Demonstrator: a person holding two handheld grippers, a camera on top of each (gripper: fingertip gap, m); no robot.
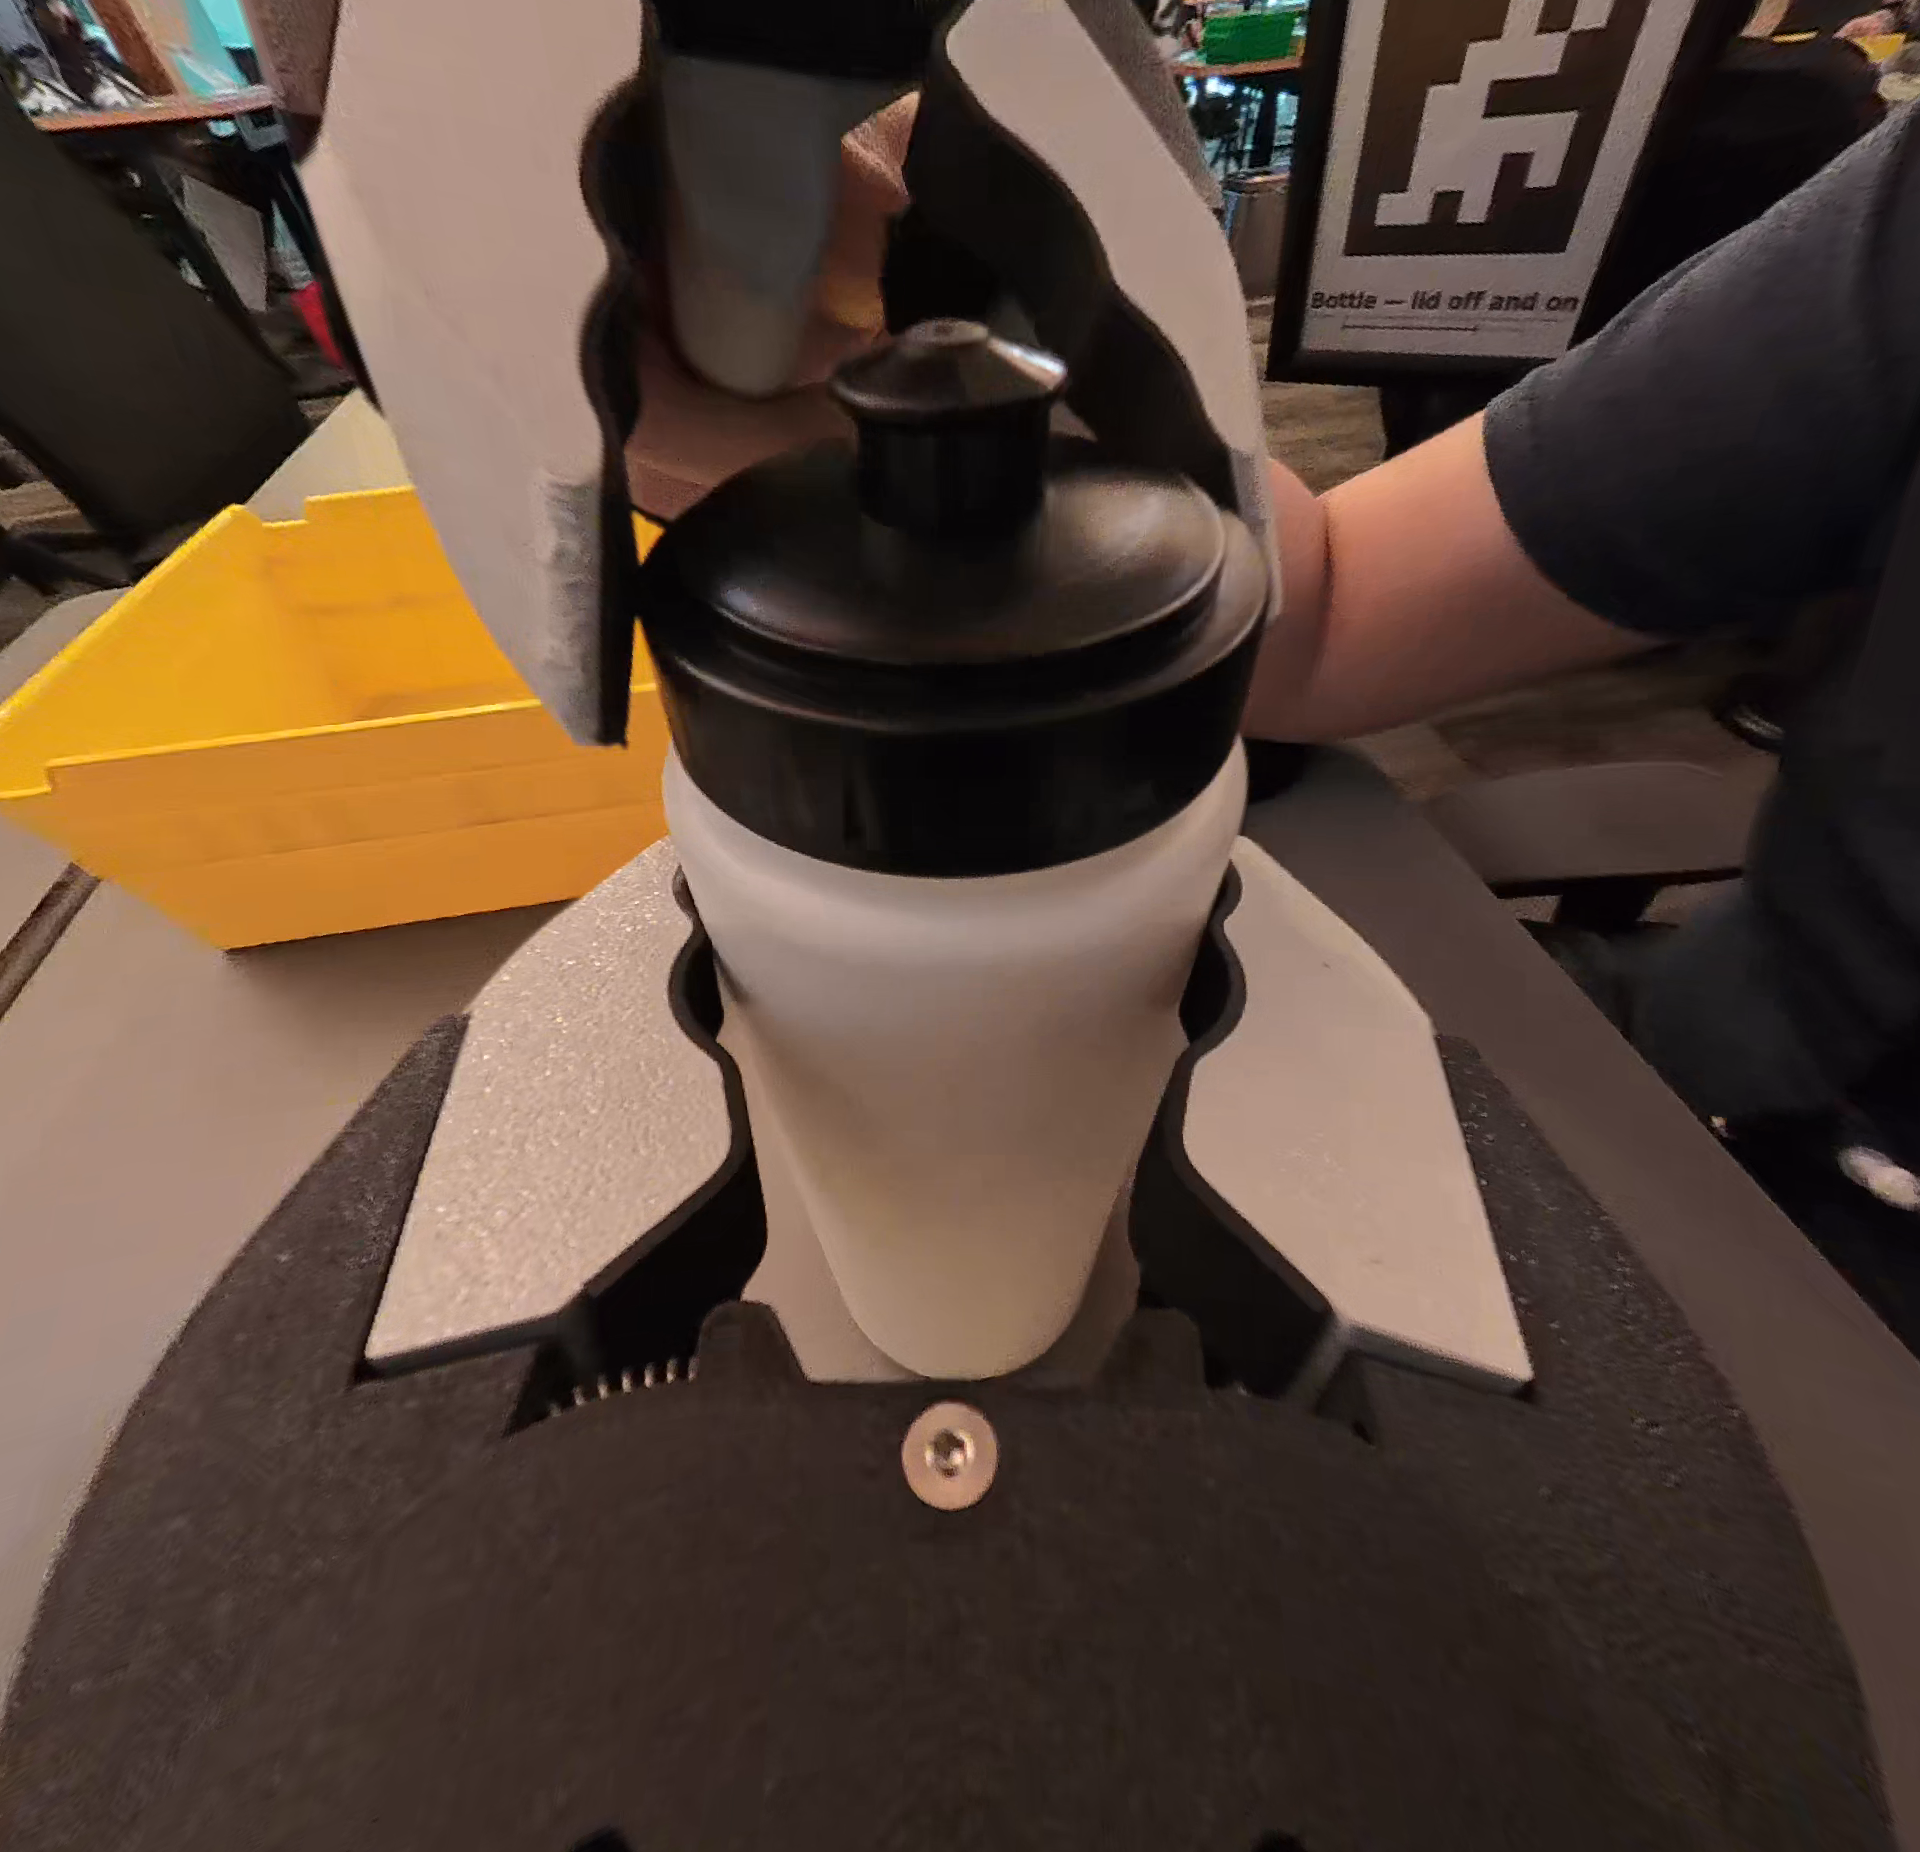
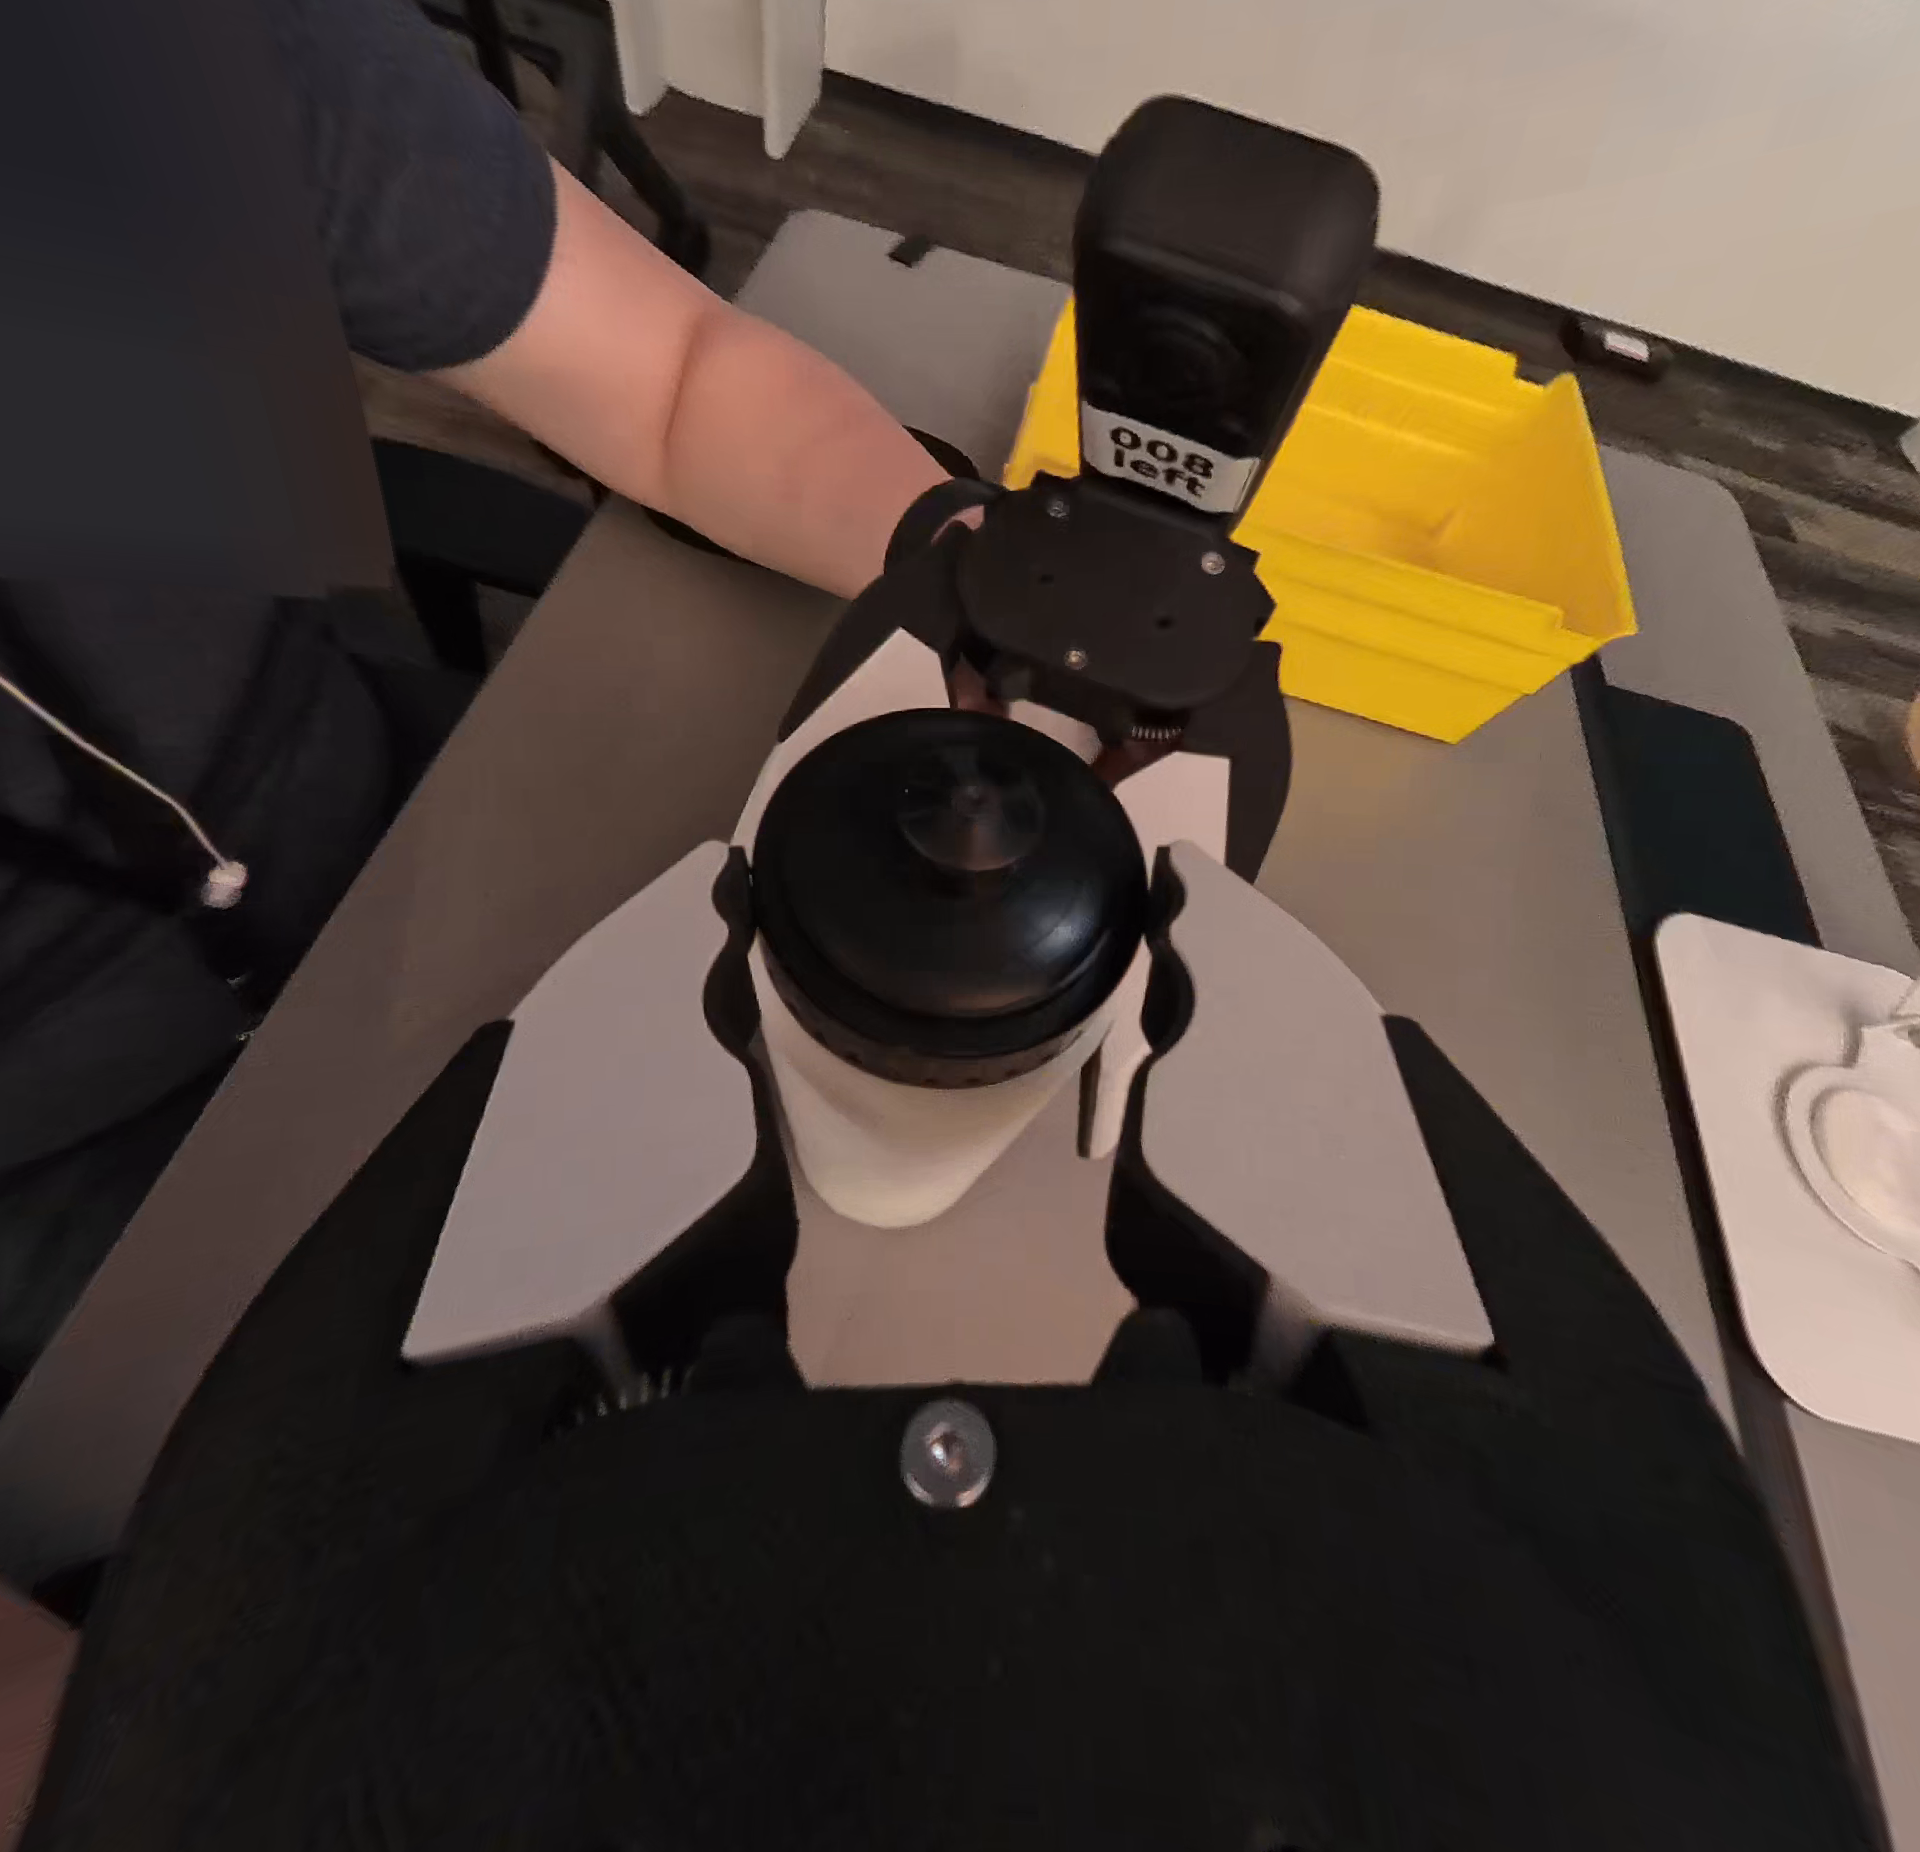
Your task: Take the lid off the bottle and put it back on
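Observation:
A white bottle (image 1: 956, 1075) with a black spouted lid (image 1: 935, 722) stands upright on the grey table (image 1: 156, 1127). My left gripper (image 1: 956, 919) is shut on the bottle's body just below the lid. My right gripper (image 1: 935, 639) comes down from above, with its two fingers pressed against opposite sides of the lid. In the right wrist view the right gripper (image 2: 948, 867) clasps the lid (image 2: 945, 919), which sits on the bottle (image 2: 883, 1148). The left gripper (image 2: 1018, 800) reaches in from the far side, its fingertips hidden behind the lid.
A yellow bin (image 1: 312, 763) sits on the table just left of the bottle and also shows in the right wrist view (image 2: 1455, 576). A framed marker sign (image 1: 1475, 140) stands behind. A person's arm (image 2: 727, 431) reaches across. A white moulded tray (image 2: 1766, 1179) lies at the right. Tip to tip, the grippers are about 6 centimetres apart.

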